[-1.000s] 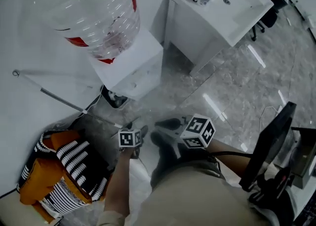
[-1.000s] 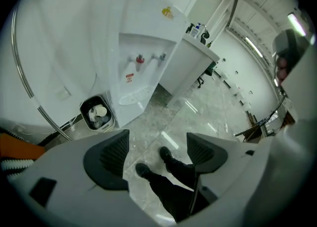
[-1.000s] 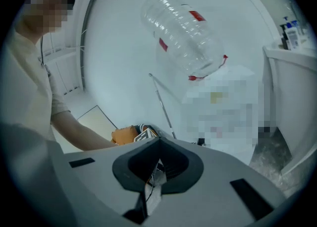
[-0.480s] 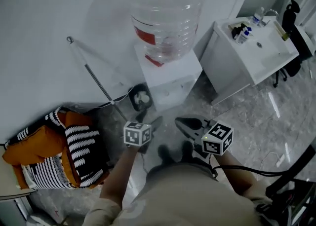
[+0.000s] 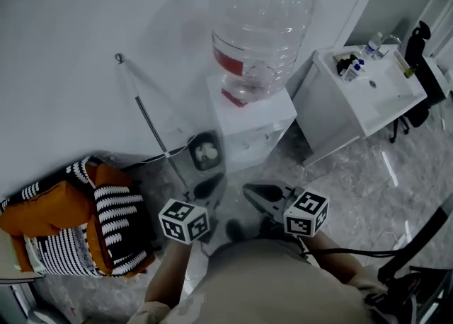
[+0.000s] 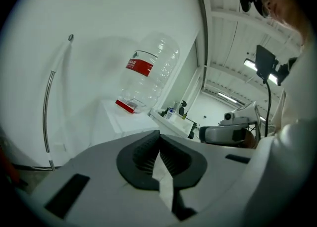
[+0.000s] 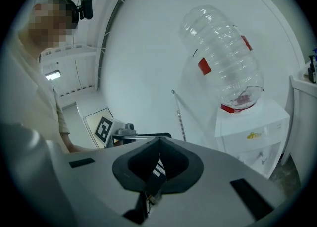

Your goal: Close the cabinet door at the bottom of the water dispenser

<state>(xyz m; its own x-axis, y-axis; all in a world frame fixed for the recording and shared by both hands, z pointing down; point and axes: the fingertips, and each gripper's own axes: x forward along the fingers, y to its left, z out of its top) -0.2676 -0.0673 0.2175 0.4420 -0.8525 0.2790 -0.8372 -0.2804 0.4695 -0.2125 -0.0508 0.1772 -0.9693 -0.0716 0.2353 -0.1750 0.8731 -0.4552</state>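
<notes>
The white water dispenser (image 5: 249,119) stands against the wall with a clear bottle (image 5: 260,29) upside down on top. Its lower front (image 5: 249,151), where the cabinet door is, shows too steeply to tell how the door stands. My left gripper (image 5: 206,189) hangs in front of the dispenser, off it, and its jaws have just been closing, with nothing between them. In the left gripper view the left gripper (image 6: 159,135) is shut and empty. My right gripper (image 5: 250,190) hovers beside it, also clear of the dispenser. In the right gripper view the right gripper (image 7: 158,141) looks shut, with the dispenser (image 7: 253,131) beyond it.
A dark round bin (image 5: 205,151) sits on the floor left of the dispenser. A thin metal rod (image 5: 145,119) leans on the wall. An orange and striped bag (image 5: 88,218) lies at the left. A white sink cabinet (image 5: 357,100) with bottles stands at the right.
Both marker cubes look bigger and nearer the camera, so both grippers have risen. The dispenser has shifted toward the middle of the head view.
</notes>
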